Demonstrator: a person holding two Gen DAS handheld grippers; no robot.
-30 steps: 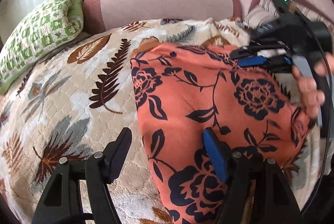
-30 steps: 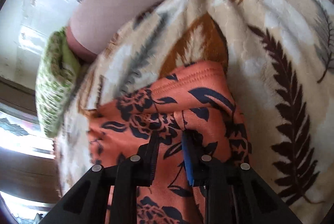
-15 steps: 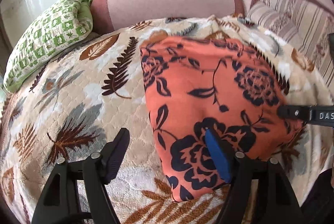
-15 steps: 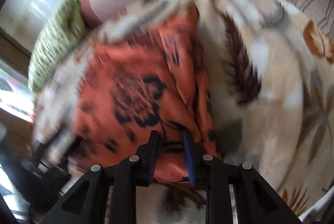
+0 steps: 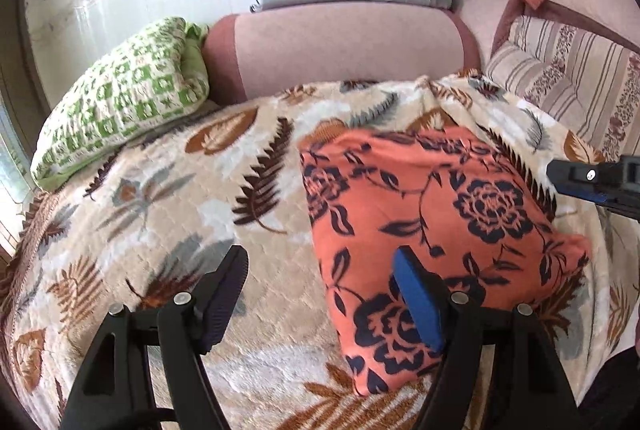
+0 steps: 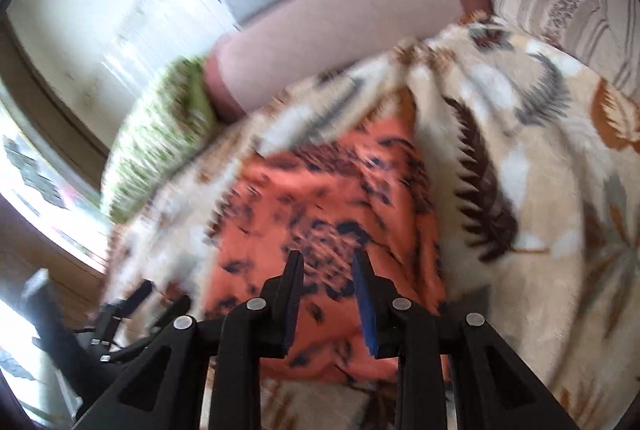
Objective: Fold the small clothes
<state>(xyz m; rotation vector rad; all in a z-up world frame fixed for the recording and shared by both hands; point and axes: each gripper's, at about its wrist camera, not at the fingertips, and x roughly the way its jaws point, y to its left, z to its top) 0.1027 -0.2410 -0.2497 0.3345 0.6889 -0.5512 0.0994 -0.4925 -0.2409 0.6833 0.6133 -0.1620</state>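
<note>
The orange floral garment [image 5: 432, 222] lies flat as a folded panel on the leaf-print blanket [image 5: 168, 197], so a fold looks just laid. The left gripper [image 5: 320, 294] hangs wide apart above its near-left edge, gripping nothing, and the right gripper [image 6: 327, 294] has just been opening its jaws — no cloth between them. Next, I judge, comes a fresh pinch on an edge — likely the near one — for another fold.
</note>
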